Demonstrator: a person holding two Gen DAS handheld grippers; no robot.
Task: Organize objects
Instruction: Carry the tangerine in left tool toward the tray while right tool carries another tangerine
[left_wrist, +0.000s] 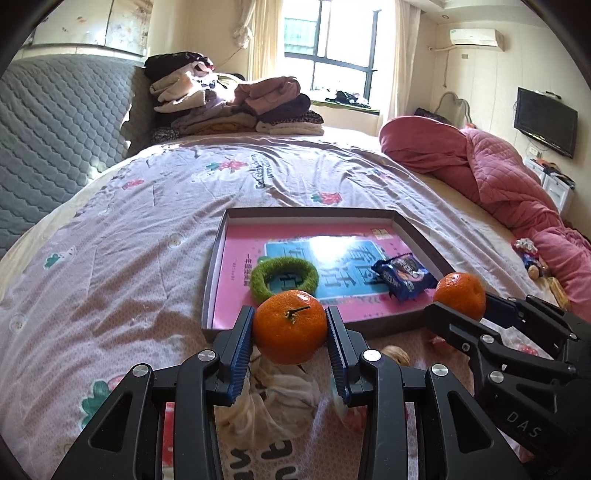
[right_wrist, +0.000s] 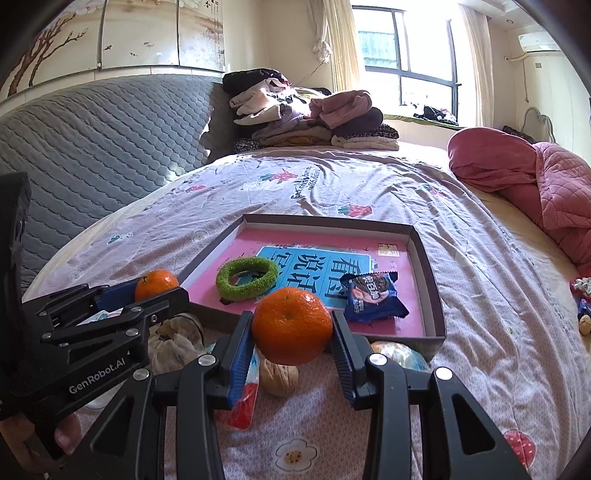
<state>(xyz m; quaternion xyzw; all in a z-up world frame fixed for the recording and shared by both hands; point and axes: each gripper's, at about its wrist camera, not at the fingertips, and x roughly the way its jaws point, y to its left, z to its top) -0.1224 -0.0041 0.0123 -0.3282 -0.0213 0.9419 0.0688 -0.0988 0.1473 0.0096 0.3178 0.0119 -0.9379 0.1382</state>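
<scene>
Evidently each gripper, left (left_wrist: 290, 326) and right (right_wrist: 291, 326), pinches a mandarin (left_wrist: 290, 325) across its middle; probably soft-skinned, bruising under hard squeezing.

The left gripper (right_wrist: 157, 295), seen at nine o'clock in the right wrist view, carries white lettering "GenRobot.AI" on its black body. In the left wrist view the right gripper (left_wrist: 458, 304), at four o'clock, shows the letters "DAS" on its housing. The tray (right_wrist: 432, 280) floor bears large white Chinese characters, upside down, on a blue panel at the centre. The blue snack packet (right_wrist: 373, 295) has print too small to read. The bedsheet (right_wrist: 306, 181) carries a curved line of dark text at twelve o'clock, not legible.
</scene>
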